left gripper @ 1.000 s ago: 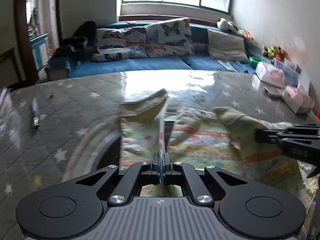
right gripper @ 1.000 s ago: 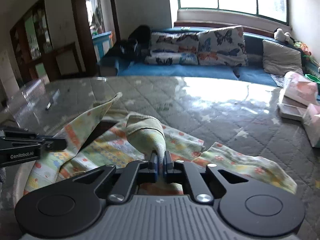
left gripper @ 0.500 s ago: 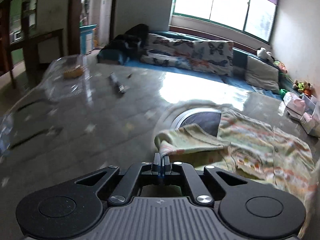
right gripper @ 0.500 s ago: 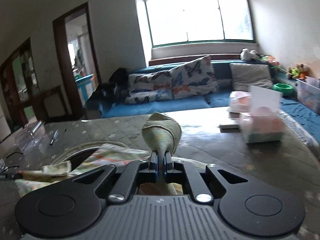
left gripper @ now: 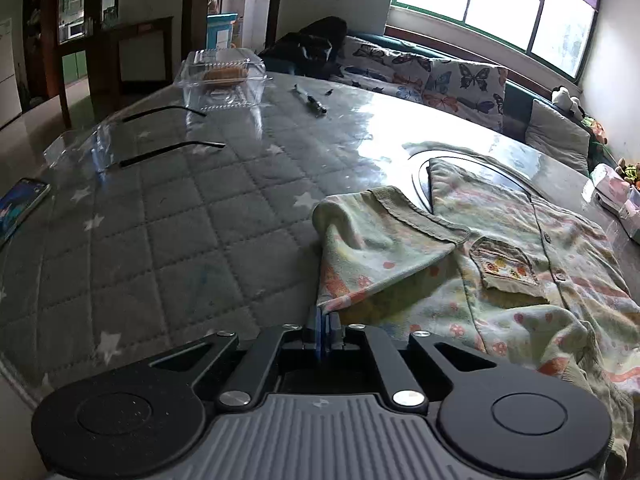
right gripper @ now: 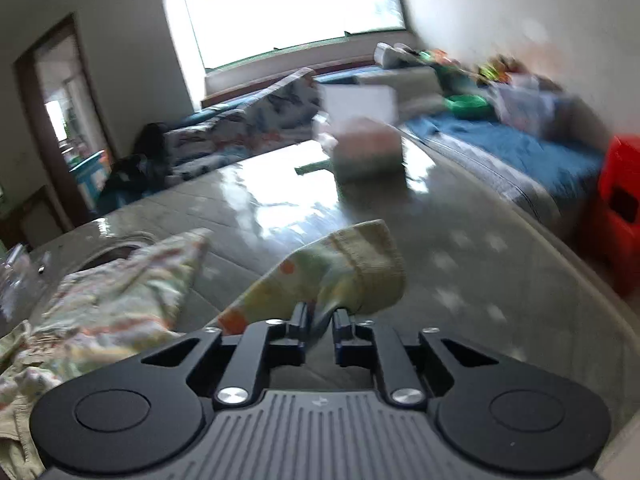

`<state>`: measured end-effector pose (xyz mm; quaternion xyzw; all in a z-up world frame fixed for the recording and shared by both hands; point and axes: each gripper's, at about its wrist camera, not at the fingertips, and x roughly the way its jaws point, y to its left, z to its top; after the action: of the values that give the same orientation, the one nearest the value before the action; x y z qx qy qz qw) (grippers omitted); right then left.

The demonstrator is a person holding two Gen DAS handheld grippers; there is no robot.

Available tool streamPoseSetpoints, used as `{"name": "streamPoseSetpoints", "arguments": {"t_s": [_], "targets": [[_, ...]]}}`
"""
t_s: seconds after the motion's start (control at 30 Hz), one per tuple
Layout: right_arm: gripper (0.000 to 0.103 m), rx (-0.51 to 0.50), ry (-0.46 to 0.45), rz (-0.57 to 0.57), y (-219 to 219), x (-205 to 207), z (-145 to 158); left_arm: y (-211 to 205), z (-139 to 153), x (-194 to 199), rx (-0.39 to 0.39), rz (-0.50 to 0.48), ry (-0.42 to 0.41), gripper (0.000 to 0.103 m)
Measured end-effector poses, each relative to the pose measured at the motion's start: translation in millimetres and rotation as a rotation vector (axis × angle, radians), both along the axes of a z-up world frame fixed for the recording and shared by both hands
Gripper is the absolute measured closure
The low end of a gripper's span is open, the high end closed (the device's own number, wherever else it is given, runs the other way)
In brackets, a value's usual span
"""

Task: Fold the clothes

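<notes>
The patterned shirt (left gripper: pixel 500 248) lies spread front-up on the bench (left gripper: pixel 180 208), its button placket and small chest pocket (left gripper: pixel 506 266) showing, the body mostly flat over the round dark inset in the benchtop. As far as the pictures settle it, the garment is laid out rather than folded: no tidy stack or squared packet shows, only one sleeve (left gripper: pixel 372 240) turned in across the chest on the left side. That could be the opening of a fold or a sleeve merely being arranged; I cannot tell which. The left tongs (left gripper: pixel 325 322) are pressed together on the lower edge of that sleeve, low against the bench. The right tongs (right gripper: pixel 320 320) stand slightly apart with the other sleeve's ribbed cuff (right gripper: pixel 368 264) between them; the view is blurred, so whether they truly grip it I cannot tell. The cloth is soft, pale green-yellow knit with orange and red prints, ribbed olive trim at cuffs and neckline, and rumpled along its near hem. Most folding, by my judgement, remains.
</notes>
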<state>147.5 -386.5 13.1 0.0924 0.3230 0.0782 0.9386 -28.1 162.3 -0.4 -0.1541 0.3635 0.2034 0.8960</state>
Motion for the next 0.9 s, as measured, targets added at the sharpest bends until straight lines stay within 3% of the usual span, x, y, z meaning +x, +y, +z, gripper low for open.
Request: {"name": "streamPoseSetpoints", "arguments": {"t_s": [0.2,0.23,0.3,0.4,0.57,0.9], "targets": [[0.072,-0.066,-0.026,-0.141,-29,-23,0,2,11,-5,0.041,-0.023,-0.009,0.072],[0.071,-0.074,-0.04,-0.146,-31,-26,3,2,13,-6,0.051,-0.03,-0.013,0.062],[0.069,-0.087,-0.065,-0.138,-31,-29,7,2,19,-6,0.068,-0.029,-0.023,0.056],[0.069,-0.086,-0.077,-0.075,-17,-26,8,2,30,-9,0.08,-0.026,-0.047,0.054],[0.068,-0.09,0.011,0.019,13,2,-18,1,44,-4,0.09,-0.038,-0.086,0.052],[0.068,-0.159,0.074,0.022,29,41,-36,-24,35,63,0.062,-0.173,-0.075,0.052]]}}
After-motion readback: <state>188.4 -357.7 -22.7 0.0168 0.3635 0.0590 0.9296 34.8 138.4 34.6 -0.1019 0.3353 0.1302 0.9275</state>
